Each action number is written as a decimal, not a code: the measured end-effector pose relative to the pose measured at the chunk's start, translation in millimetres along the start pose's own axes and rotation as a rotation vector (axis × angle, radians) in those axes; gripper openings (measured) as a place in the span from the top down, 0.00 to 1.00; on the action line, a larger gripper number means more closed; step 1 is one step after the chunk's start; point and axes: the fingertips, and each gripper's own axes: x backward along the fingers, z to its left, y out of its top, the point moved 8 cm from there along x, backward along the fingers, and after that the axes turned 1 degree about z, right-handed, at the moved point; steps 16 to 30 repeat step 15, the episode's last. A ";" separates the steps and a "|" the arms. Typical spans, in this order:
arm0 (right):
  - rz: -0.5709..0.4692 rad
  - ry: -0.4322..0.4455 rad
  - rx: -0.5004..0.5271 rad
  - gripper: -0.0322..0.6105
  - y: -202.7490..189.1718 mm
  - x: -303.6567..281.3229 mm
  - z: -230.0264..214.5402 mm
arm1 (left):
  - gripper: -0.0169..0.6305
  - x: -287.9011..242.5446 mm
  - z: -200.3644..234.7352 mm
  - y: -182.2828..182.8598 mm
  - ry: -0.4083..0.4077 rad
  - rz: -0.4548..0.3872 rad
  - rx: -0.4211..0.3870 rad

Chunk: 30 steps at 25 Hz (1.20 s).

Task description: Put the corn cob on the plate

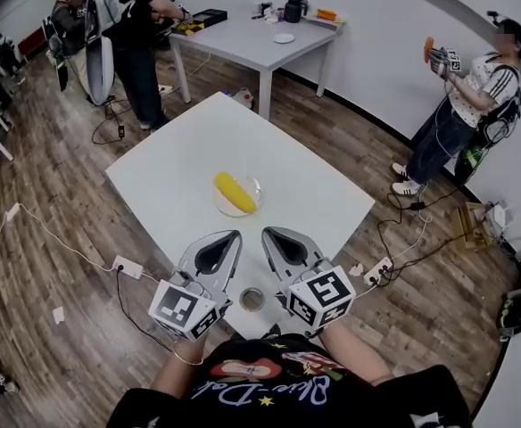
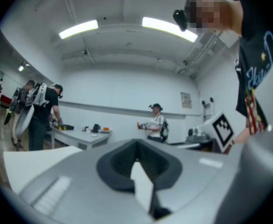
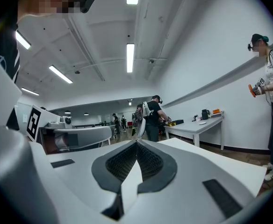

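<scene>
A yellow corn cob [image 1: 235,192] lies on a clear glass plate [image 1: 221,205] near the middle of the white table [image 1: 189,150]. My left gripper [image 1: 227,237] and right gripper [image 1: 274,235] are held side by side at the table's near corner, short of the plate. Each has its jaws together with nothing between them. In the left gripper view the shut left gripper [image 2: 137,146] points level across the room. The right gripper view shows the shut right gripper [image 3: 136,144] the same way. The corn is in neither gripper view.
A small round tin [image 1: 252,299] sits at the table's near corner between my grippers. A person [image 1: 461,110] with grippers stands at the right wall. Other people [image 1: 136,25] work at a second table [image 1: 260,47] behind. Cables and power strips [image 1: 127,267] lie on the wooden floor.
</scene>
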 end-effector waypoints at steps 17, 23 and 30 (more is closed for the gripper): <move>0.025 0.008 -0.035 0.93 -6.6 -2.3 5.0 | 0.99 7.4 0.8 0.8 0.004 -0.002 -0.014; 0.025 0.008 -0.035 0.93 -6.6 -2.3 5.0 | 0.99 7.4 0.8 0.8 0.004 -0.002 -0.014; 0.025 0.008 -0.035 0.93 -6.6 -2.3 5.0 | 0.99 7.4 0.8 0.8 0.004 -0.002 -0.014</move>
